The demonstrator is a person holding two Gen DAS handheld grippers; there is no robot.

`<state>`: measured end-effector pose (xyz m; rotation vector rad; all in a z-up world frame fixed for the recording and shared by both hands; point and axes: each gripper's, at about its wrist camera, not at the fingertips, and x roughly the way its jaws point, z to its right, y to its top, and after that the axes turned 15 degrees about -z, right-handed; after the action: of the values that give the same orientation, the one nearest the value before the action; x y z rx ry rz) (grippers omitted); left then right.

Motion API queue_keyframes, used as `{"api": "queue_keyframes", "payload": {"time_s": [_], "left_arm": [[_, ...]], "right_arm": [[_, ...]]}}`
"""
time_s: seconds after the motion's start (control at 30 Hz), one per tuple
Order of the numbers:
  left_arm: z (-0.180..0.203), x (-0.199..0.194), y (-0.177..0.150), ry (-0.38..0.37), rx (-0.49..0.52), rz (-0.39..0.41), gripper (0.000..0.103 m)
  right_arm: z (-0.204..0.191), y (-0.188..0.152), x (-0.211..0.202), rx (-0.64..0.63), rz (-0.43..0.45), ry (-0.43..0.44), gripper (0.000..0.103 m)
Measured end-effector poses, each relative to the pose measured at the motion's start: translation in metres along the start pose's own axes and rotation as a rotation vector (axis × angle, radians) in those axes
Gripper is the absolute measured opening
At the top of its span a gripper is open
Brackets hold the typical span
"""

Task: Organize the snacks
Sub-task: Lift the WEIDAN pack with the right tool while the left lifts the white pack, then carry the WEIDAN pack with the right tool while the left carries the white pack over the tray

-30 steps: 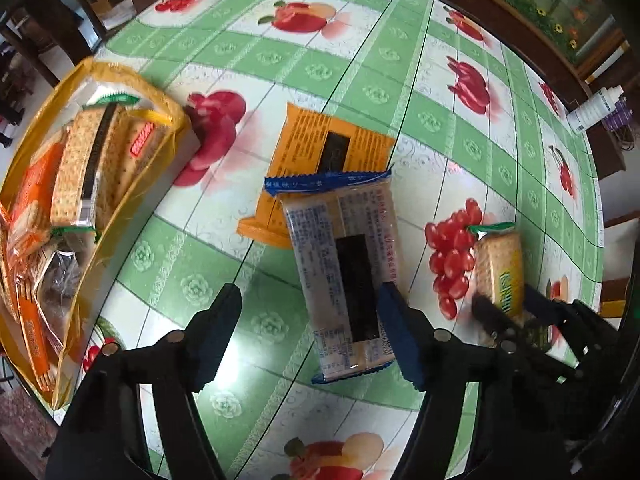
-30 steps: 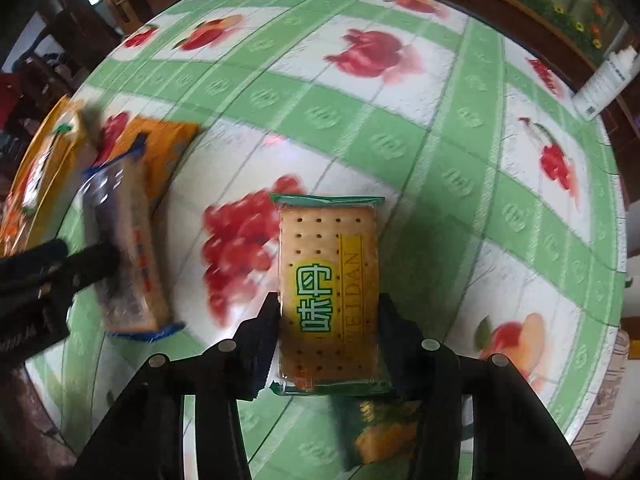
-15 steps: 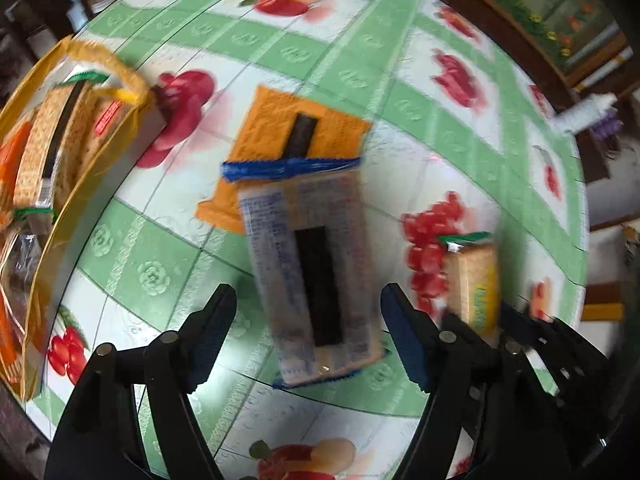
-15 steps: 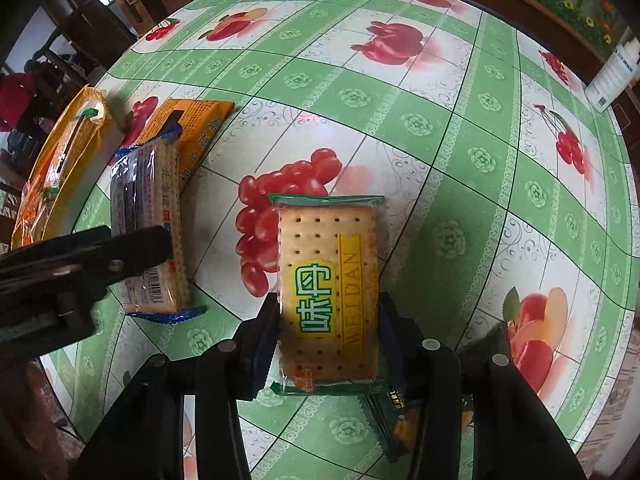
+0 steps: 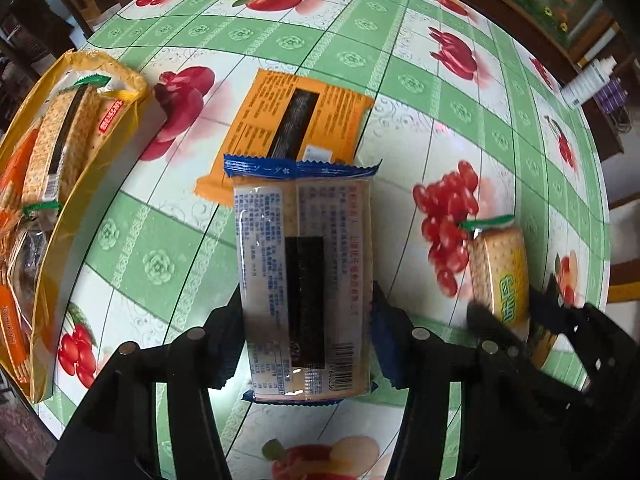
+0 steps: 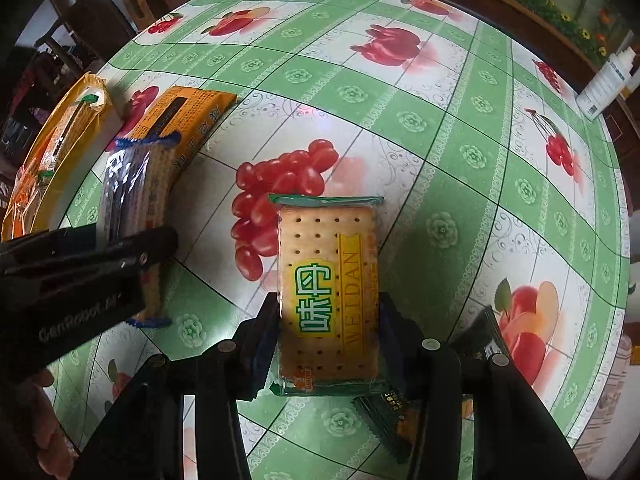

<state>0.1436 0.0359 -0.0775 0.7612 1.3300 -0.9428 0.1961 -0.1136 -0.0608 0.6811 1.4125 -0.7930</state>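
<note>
Both grippers are black, two-fingered units. The left gripper (image 5: 306,334) carries blue serrated finger pads and silver round-head screws. The right gripper (image 6: 328,340) matches; white "GenRobot" lettering marks the left gripper's housing.

Far ahead of the claws and off to the right we see a white bottle (image 6: 608,80) at the tablecloth's (image 5: 408,84) edge (green checks, printed fruit); beyond, a flowered ledge (image 6: 560,8).
</note>
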Motion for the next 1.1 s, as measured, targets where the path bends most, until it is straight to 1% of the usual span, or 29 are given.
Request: {"api": "queue_keyframes", "payload": {"time_s": [0.07,0.2,0.33,0.43,0.57,0.67,0.77,0.83,1.0,1.07,1.1], "left_arm": [[-0.003,0.000,-0.009,0.012,0.017,0.007,0.053],[-0.012,-0.003,-0.037,-0.001,0.057,0.040,0.053],[-0.017,-0.011,-0.075,0.024,0.159,0.123,0.053],[-0.019,-0.012,-0.097,0.026,0.217,0.154,0.053],[-0.031,-0.010,-0.105,0.000,0.251,0.152,0.053],[-0.035,-0.013,-0.110,-0.011,0.264,0.168,0.053],[-0.035,-0.016,-0.106,-0.030,0.267,0.185,0.053],[-0.036,-0.020,-0.110,-0.031,0.272,0.204,0.053],[-0.043,-0.027,-0.111,-0.049,0.279,0.227,0.053],[-0.046,-0.027,-0.107,-0.044,0.278,0.216,0.053],[-0.051,-0.025,-0.103,-0.057,0.253,0.196,0.053]], "right_arm": [[0.001,-0.005,0.000,0.013,0.001,0.009,0.049],[0.000,-0.015,0.000,0.038,-0.001,0.042,0.048],[-0.009,-0.035,0.000,0.044,0.000,0.074,0.048],[-0.016,-0.053,0.000,0.065,0.010,0.105,0.049],[-0.028,-0.075,-0.001,0.091,0.030,0.105,0.048],[-0.031,-0.088,-0.003,0.138,0.052,0.130,0.048],[-0.034,-0.098,-0.007,0.173,0.071,0.147,0.048],[-0.041,-0.105,-0.015,0.176,0.092,0.127,0.048],[-0.054,-0.115,-0.025,0.181,0.109,0.132,0.048],[-0.057,-0.117,-0.028,0.187,0.112,0.131,0.048],[-0.057,-0.115,-0.028,0.188,0.109,0.127,0.048]]}}
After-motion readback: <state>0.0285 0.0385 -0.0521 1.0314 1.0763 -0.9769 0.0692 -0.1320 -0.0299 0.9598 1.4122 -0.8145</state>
